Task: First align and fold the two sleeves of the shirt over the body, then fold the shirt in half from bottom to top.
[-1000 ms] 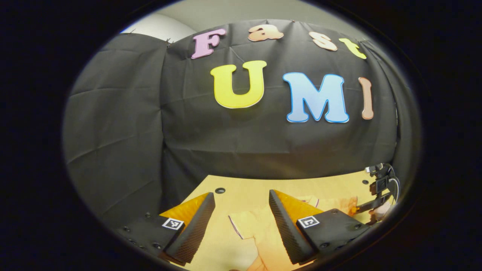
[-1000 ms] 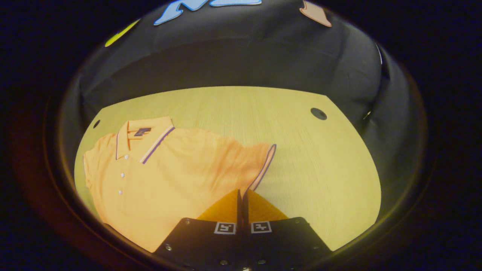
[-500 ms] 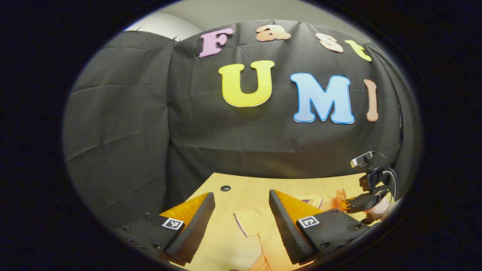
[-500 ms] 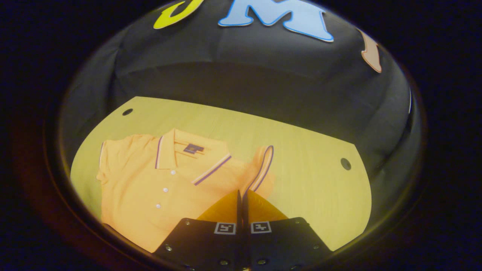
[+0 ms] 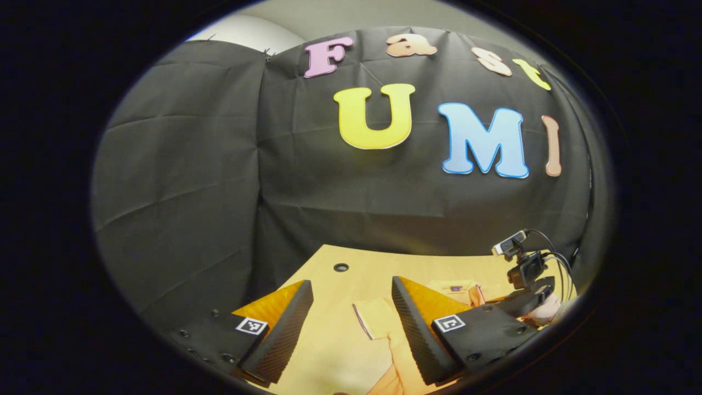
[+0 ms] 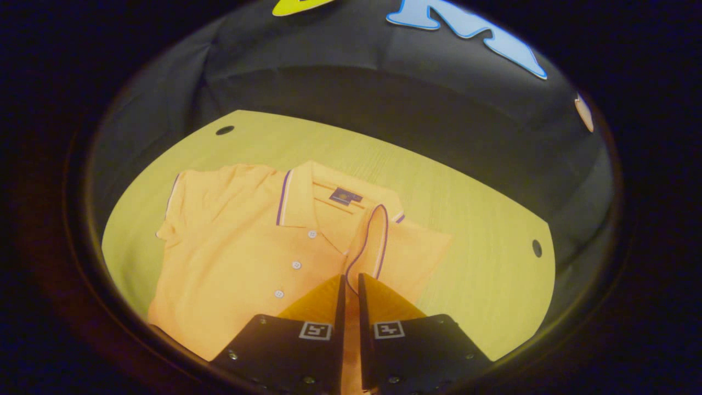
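Sleeve (image 6: 368, 247) now across shirt (image 6: 236, 258) front

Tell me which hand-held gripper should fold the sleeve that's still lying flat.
Left, probably. The left hand-held gripper is open above the flat sleeve. The right hand-held gripper has the other sleeve between its fingers, over the shirt.

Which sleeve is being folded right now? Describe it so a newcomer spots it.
Start at the wooden table and the orange polo shirt lying flat on it, collar toward the booth wall. The sleeve sits just ahead of the right gripper, laid over the chest beside the button placket. Unlike the other sleeve, spread flat at the shirt's far edge, its purple-trimmed cuff stands looped up.
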{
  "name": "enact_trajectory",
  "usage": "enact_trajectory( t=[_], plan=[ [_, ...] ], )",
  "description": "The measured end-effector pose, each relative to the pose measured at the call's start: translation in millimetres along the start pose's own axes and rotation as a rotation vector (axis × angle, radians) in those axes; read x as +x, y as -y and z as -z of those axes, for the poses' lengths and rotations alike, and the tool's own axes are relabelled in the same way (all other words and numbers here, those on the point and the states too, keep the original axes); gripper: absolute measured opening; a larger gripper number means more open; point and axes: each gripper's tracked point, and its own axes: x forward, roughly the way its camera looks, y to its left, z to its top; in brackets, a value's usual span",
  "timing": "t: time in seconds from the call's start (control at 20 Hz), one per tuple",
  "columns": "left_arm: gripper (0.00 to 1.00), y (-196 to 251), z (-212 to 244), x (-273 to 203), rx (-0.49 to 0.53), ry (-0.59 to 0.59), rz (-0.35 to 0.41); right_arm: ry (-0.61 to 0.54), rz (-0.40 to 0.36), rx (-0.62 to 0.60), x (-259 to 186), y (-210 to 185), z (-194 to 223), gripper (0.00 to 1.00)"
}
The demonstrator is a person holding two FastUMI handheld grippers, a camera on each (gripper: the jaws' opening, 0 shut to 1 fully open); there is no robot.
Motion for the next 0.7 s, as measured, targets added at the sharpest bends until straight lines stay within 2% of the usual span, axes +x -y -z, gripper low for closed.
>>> enact_trajectory(
  t=[0.25, 0.7],
  plan=[
    [0.94, 1, 20, 19, -0.004, -0.027, 0.034, 0.046, 0.011, 0.060, -26, 11, -12, 0.13],
    [0.95, 15, 93, 104, -0.022, -0.147, 0.092, 0.132, 0.006, 0.188, -98, 22, -17, 0.13]
  ],
)
